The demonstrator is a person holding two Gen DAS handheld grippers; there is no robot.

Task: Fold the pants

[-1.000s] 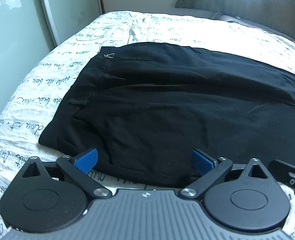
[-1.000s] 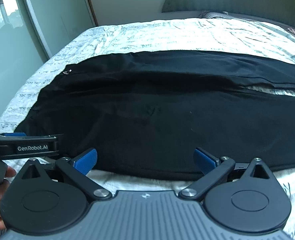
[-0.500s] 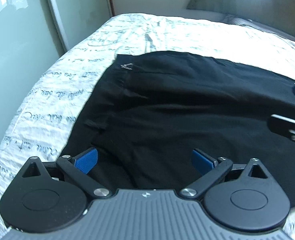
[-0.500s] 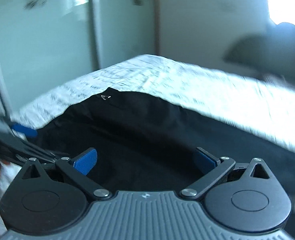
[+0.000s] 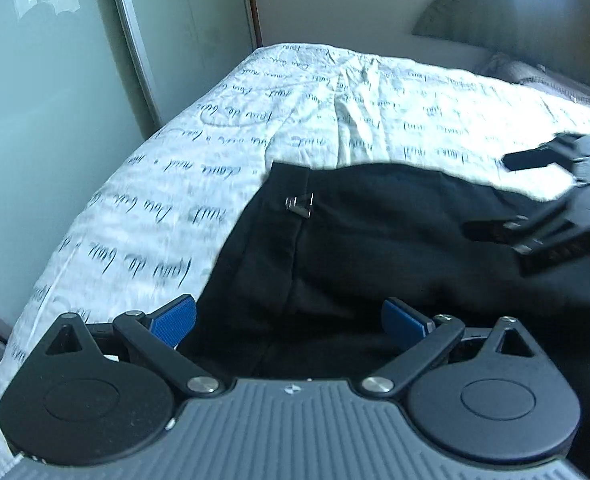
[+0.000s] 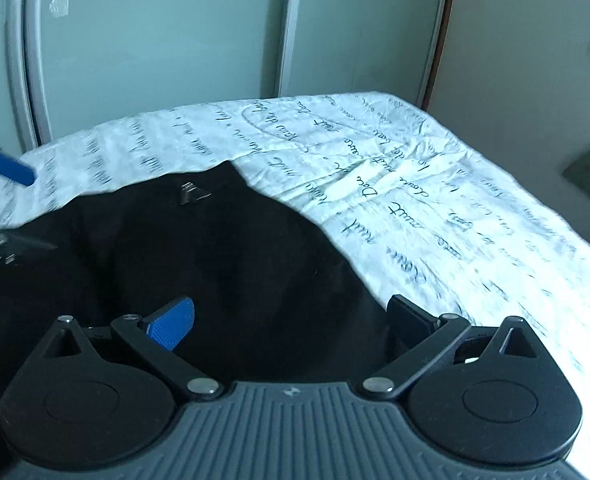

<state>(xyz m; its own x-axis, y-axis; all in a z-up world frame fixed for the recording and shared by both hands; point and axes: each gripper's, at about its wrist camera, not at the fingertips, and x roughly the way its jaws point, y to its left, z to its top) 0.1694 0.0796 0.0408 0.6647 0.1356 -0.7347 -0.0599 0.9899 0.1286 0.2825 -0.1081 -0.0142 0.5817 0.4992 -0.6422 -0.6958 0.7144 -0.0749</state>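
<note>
Black pants [image 5: 375, 248] lie flat on a white bedspread with blue script [image 5: 215, 168]. A small metal hook clasp [image 5: 301, 204] marks the waistband end. My left gripper [image 5: 291, 322] is open and empty, low over the waistband edge. My right gripper [image 6: 291, 316] is open and empty over the pants [image 6: 215, 264] near their far edge; the clasp [image 6: 191, 194] lies ahead of it. The right gripper also shows at the right of the left wrist view [image 5: 551, 216]. A blue fingertip of the left gripper [image 6: 9, 168] shows at the left of the right wrist view.
Pale green sliding wardrobe doors [image 5: 55, 80] with metal frames stand close beside the bed, also in the right wrist view [image 6: 167, 40]. A padded headboard [image 5: 495, 16] and a cream wall [image 6: 527, 40] are behind. The bed edge [image 5: 23, 312] drops off at left.
Both grippers have moved toward the waistband end of the pants and turned left. The right gripper swung from facing the headboard to facing the wardrobe doors. Both stayed open.
</note>
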